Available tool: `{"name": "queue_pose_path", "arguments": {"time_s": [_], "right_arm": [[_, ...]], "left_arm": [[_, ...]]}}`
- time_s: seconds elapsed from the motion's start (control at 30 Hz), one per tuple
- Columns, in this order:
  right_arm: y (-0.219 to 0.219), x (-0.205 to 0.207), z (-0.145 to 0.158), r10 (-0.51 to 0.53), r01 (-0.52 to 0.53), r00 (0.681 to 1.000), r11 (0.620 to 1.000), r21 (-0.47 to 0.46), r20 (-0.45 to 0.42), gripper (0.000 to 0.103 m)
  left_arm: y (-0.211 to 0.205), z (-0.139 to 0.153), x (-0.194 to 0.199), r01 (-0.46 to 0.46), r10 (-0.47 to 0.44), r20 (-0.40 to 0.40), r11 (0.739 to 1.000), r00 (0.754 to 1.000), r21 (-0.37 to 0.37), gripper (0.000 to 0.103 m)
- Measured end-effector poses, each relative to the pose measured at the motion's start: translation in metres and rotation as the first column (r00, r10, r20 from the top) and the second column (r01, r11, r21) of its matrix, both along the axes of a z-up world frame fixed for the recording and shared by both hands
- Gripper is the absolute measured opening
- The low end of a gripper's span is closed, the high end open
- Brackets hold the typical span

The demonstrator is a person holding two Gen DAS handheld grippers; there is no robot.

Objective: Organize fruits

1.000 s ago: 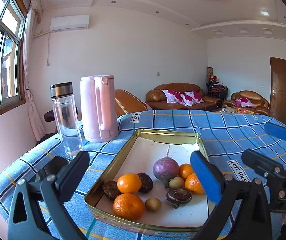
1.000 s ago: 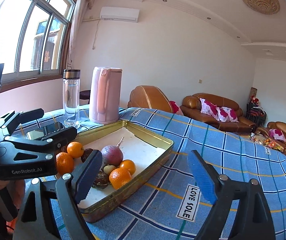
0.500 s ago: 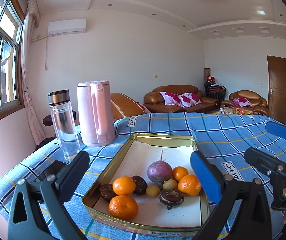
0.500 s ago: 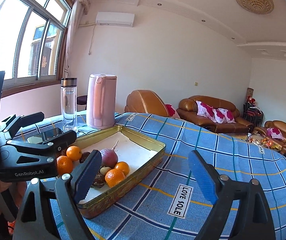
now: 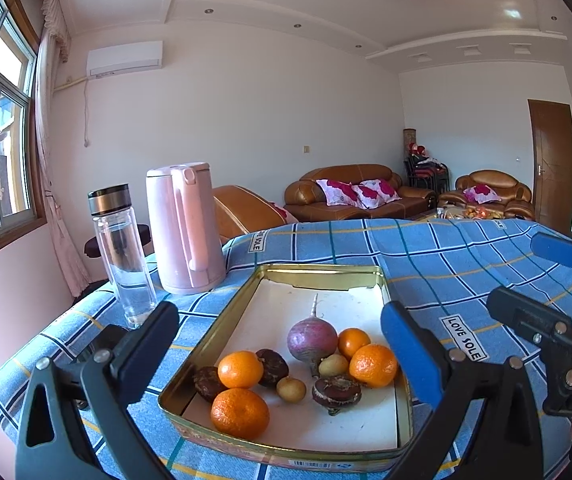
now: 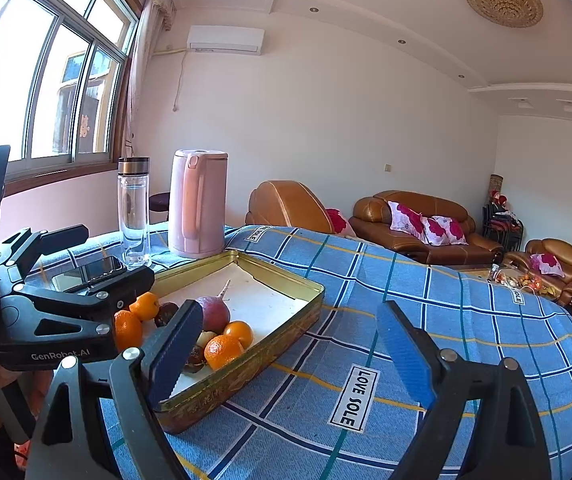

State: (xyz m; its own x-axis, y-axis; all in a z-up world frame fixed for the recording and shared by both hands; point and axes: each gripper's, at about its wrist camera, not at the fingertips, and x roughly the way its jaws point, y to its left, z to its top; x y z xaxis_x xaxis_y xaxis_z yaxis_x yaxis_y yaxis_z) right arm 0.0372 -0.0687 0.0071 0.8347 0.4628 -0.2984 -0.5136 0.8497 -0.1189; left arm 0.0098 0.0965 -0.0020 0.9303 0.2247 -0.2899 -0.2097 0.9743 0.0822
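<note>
1. Fruits lay clustered at the near end of the gold tin tray, between the spread jaws of the left hand-held gripper, empty above them.
2. Right hand-held gripper held wide open too, gripping nothing, beside the tray over the blue checked cloth on the worktop.
3. Beyond the tray stood a pink kettle and glass bottle.

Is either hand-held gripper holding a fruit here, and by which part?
Nothing is held. The left hand-held gripper and right hand-held gripper are both open and empty; all fruit lies in the tin tray.
</note>
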Motion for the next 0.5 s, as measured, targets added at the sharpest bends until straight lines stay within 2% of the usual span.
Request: {"name": "queue_pose_path", "arguments": {"time_s": [0.5], "right_arm": [[-0.007,-0.001,0.002,-0.015,0.015,1.0,1.0,-0.003,0.009,0.09]], "left_arm": [[-0.013,0.004,-0.002,0.004,-0.004,0.008,0.999,1.0,0.047,0.103]]}}
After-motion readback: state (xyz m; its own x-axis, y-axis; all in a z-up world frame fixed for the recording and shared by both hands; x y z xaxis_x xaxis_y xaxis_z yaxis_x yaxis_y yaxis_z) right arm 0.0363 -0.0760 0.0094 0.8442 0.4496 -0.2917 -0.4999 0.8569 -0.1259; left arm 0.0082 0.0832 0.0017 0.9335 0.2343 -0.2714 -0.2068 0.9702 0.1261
